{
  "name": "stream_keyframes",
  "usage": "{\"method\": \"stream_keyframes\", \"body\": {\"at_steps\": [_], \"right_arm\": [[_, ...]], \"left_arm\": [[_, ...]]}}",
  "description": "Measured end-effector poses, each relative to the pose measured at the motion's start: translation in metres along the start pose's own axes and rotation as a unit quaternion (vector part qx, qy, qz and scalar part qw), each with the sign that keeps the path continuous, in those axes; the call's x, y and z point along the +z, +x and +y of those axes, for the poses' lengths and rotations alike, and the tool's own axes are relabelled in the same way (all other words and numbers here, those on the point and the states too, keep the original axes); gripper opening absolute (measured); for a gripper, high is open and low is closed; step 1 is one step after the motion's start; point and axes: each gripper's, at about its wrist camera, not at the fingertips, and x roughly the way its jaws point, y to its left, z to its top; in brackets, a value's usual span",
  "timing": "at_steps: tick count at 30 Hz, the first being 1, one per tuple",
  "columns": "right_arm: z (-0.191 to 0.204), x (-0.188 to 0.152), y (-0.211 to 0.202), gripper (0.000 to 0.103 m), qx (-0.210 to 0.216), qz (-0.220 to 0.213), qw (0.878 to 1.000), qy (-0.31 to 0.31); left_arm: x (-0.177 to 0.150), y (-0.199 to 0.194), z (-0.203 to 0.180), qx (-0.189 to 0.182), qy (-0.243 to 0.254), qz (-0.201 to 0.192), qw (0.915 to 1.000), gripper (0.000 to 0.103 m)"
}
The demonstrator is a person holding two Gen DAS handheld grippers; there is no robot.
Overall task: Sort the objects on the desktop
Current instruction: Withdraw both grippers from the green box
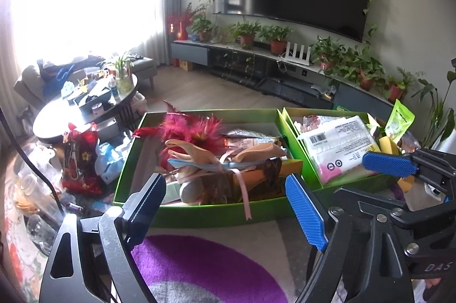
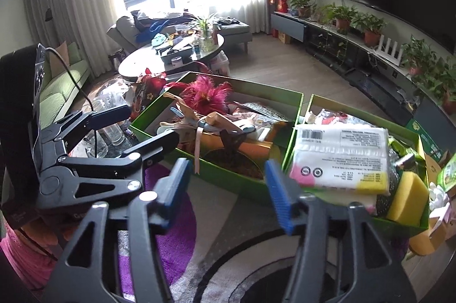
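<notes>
Two green boxes stand side by side on a purple-patterned mat. The left box holds pink feathers, ribbons and orange items. In the right box lie a white tissue pack and a yellow sponge. My left gripper is open and empty in front of the left box. My right gripper is open and empty near where the boxes meet. One of its blue pads reaches over the right box.
A red snack bag and glass jars crowd the area left of the boxes. Beyond them stands a round coffee table full of items. A green packet sticks up at the right box's far corner.
</notes>
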Motion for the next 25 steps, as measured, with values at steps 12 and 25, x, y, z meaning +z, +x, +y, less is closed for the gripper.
{"method": "stream_keyframes", "body": {"at_steps": [12, 25], "right_arm": [[0.0, -0.007, -0.001, 0.081, -0.014, 0.009, 0.999, 0.028], [0.003, -0.009, -0.008, 0.081, -0.02, 0.007, 0.999, 0.029]], "left_arm": [[-0.004, -0.006, 0.005, 0.007, -0.009, 0.001, 0.9999, 0.087], [-0.005, -0.016, 0.005, 0.001, -0.008, -0.01, 0.9999, 0.087]]}}
